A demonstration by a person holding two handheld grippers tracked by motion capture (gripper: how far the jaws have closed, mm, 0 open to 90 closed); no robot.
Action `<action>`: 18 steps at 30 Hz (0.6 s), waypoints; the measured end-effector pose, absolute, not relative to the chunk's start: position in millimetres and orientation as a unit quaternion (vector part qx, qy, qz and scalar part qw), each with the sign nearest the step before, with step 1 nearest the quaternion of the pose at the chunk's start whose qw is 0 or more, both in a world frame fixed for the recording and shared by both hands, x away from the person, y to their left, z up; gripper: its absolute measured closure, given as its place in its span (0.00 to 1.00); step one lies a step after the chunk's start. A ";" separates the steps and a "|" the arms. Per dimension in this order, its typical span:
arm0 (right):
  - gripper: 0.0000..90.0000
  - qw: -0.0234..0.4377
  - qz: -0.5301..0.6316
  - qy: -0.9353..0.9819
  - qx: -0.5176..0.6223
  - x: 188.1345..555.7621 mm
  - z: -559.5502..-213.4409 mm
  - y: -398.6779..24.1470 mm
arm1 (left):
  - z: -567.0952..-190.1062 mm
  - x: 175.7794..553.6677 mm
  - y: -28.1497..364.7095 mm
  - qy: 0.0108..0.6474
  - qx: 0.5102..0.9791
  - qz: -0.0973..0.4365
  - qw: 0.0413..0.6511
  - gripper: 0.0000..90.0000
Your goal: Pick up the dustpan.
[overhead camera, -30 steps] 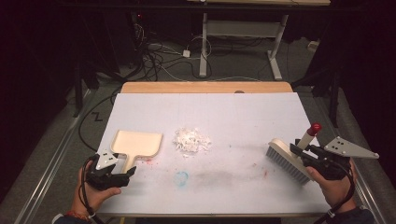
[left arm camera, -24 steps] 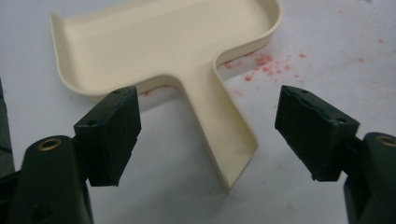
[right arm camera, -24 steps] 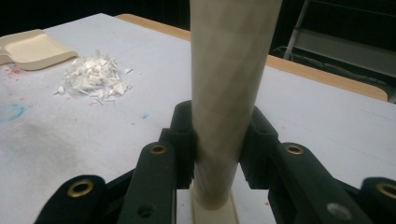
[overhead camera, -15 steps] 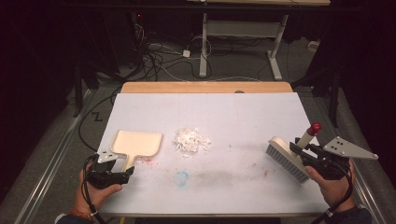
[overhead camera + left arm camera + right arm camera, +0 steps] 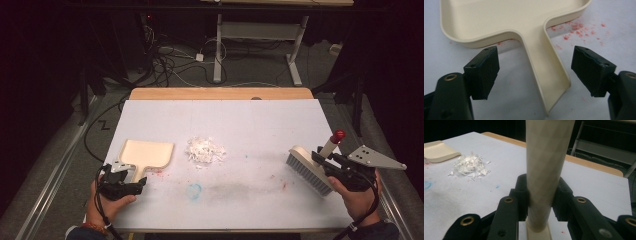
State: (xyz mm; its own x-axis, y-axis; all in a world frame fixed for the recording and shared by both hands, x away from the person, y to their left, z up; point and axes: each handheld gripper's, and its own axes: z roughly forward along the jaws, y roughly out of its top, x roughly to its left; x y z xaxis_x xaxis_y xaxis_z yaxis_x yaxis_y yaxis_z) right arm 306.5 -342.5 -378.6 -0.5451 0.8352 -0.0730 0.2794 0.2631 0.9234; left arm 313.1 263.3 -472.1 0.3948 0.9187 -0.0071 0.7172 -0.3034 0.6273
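brush handle is clamped tight in the right gripper, bristles down, ready to sweep; left gripper gapes wide astride the dustpan handle, paper scraps heaped mid-table between them.

Left gripper nearer dustpan handle

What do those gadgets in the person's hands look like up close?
Both are black. The left gripper has blocky black fingers, brass-coloured rivets and a trailing black cable. The right gripper carries a grey three-cornered plate dotted with holes. Dark sleeves show at the wrists.
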 end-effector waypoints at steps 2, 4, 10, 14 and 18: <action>0.79 0.291 0.475 0.740 0.377 306.7 -378.6 -341.8 | -473.7 315.5 262.7 0.523 0.785 0.176 0.279 0.24; 0.79 0.290 0.475 0.740 0.377 306.6 -378.6 -341.2 | -477.7 321.1 260.5 0.531 0.781 0.170 0.281 0.25; 0.79 0.288 0.474 0.742 0.377 307.0 -378.6 -340.6 | -479.0 325.3 260.0 0.543 0.771 0.167 0.288 0.26; 0.79 0.288 0.474 0.742 0.378 308.0 -379.1 -339.6 | -479.5 328.8 258.5 0.559 0.757 0.174 0.290 0.32; 0.79 0.287 0.475 0.741 0.379 308.5 -379.4 -339.0 | -479.2 332.1 259.5 0.567 0.750 0.181 0.289 0.42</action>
